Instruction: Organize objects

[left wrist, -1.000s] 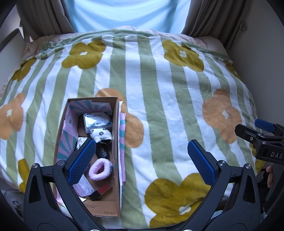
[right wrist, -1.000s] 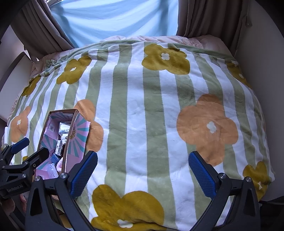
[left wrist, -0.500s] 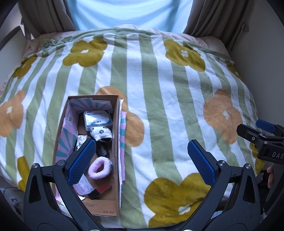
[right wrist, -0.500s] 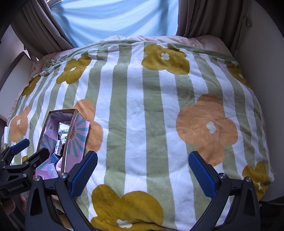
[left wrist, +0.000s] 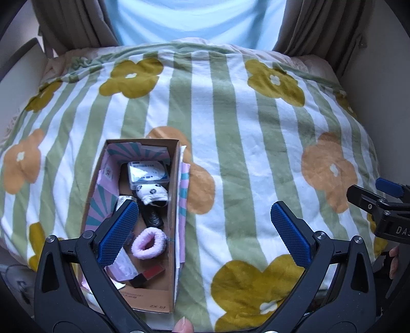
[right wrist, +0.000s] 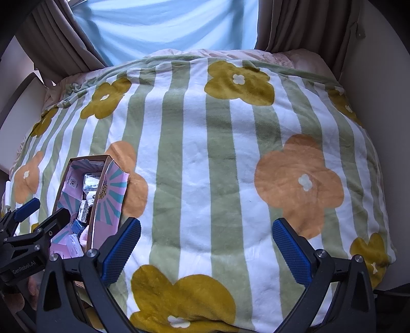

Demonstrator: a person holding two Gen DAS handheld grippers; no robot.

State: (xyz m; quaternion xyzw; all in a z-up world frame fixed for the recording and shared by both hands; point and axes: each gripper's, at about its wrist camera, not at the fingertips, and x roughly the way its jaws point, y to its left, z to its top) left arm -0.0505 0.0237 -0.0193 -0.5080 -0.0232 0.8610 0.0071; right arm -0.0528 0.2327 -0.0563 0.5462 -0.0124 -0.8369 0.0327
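Note:
A long cardboard box (left wrist: 174, 194) (right wrist: 100, 189) lies on the striped flower blanket (left wrist: 246, 158) at the near left. Inside it I see a clear plastic case (left wrist: 148, 174), a panda-print sock (left wrist: 151, 194), a small black item (left wrist: 153, 217), a pink fluffy ring (left wrist: 149, 243) and a red-and-black block (left wrist: 151, 273). My left gripper (left wrist: 205, 230) hangs open above the box's near right side, nothing between its fingers; its left pad (left wrist: 118, 233) covers part of the contents. My right gripper (right wrist: 206, 251) is open over bare blanket (right wrist: 217, 166), to the right of the box.
Brown curtains (left wrist: 74, 25) and a pale blue window covering (left wrist: 194, 18) stand behind the bed. A beige wall (right wrist: 384, 76) runs along the right side. The right gripper (left wrist: 379, 205) shows at the left wrist view's right edge. A fingertip (left wrist: 183, 325) shows at the bottom.
The left wrist view has drifted slightly, so the box sits a touch further back and right. Both grippers stay open; the right view is nearly unchanged.

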